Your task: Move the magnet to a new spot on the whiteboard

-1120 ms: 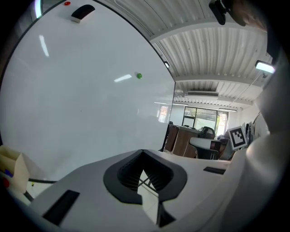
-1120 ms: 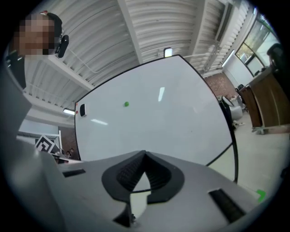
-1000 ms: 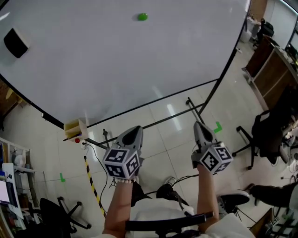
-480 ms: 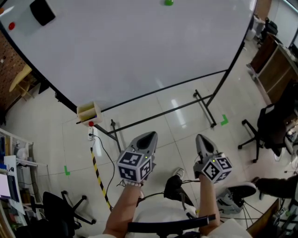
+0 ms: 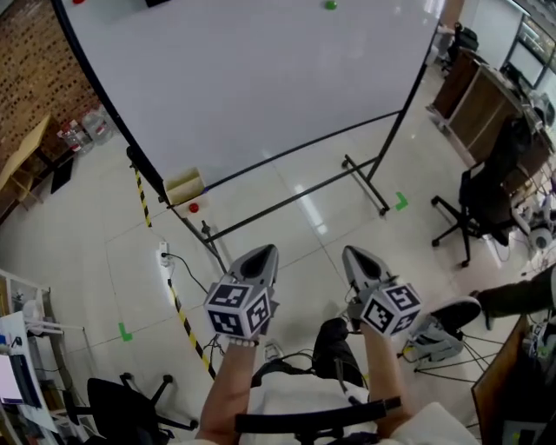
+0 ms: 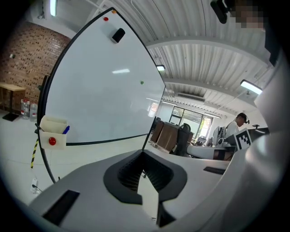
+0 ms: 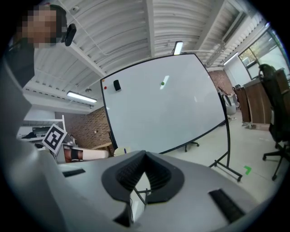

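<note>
A small green magnet [image 5: 330,5] sticks near the top of the whiteboard [image 5: 261,78] in the head view, and shows as a green dot [image 7: 162,83] in the right gripper view and a tiny one [image 6: 142,83] in the left gripper view. Both grippers hang low over the floor, well short of the board. My left gripper [image 5: 263,253] is shut with nothing in it. My right gripper [image 5: 358,255] is shut and empty too. A black eraser [image 7: 117,85] and a red magnet [image 7: 105,88] sit at the board's upper left.
The board stands on a black wheeled frame [image 5: 365,187]. A cream marker tray [image 5: 184,187] with a red magnet hangs at its lower left corner. Yellow-black tape [image 5: 182,317] crosses the floor. Office chairs [image 5: 482,204] and desks stand at the right; a brick wall [image 5: 39,69] at the left.
The view has swung: the whiteboard and green magnet slid up and away in the head view, more floor shows. Both grippers stayed low and shut, shifting slightly.
</note>
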Tool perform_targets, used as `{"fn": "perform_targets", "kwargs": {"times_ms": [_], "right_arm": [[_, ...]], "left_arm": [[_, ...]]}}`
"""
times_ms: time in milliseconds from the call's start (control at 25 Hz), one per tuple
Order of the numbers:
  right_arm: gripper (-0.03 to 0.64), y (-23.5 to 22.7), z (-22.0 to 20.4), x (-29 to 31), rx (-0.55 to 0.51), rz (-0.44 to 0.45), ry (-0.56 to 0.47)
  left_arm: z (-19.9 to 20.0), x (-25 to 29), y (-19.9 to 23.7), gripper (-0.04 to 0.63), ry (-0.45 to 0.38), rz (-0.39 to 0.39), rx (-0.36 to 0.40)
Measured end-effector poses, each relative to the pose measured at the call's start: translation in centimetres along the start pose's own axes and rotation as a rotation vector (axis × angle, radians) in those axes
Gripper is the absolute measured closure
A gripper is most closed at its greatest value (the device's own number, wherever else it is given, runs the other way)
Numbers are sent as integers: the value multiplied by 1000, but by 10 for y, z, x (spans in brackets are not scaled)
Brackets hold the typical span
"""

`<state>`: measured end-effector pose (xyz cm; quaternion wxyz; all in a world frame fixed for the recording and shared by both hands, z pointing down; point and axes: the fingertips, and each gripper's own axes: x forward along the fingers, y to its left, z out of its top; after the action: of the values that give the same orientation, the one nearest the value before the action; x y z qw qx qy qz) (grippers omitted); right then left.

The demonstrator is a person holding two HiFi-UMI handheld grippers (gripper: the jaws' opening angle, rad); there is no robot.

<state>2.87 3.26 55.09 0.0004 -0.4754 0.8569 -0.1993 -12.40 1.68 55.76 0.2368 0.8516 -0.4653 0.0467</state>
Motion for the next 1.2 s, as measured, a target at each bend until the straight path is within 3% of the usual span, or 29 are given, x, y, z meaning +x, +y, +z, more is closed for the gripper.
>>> {"fn": "perform_targets", "kwargs": {"times_ms": [320, 840, 1200], "right_arm": [[617, 33, 12, -39, -56, -8, -11], [617, -27, 50, -107, -38, -21, -79], [617, -35, 44, -116, -38, -5, -65]], "left_arm": [[-4, -25, -38, 603, -35, -62, 10], [15, -5, -120, 603, -101, -47, 57], [9, -3, -138, 603, -91, -19, 75]]}}
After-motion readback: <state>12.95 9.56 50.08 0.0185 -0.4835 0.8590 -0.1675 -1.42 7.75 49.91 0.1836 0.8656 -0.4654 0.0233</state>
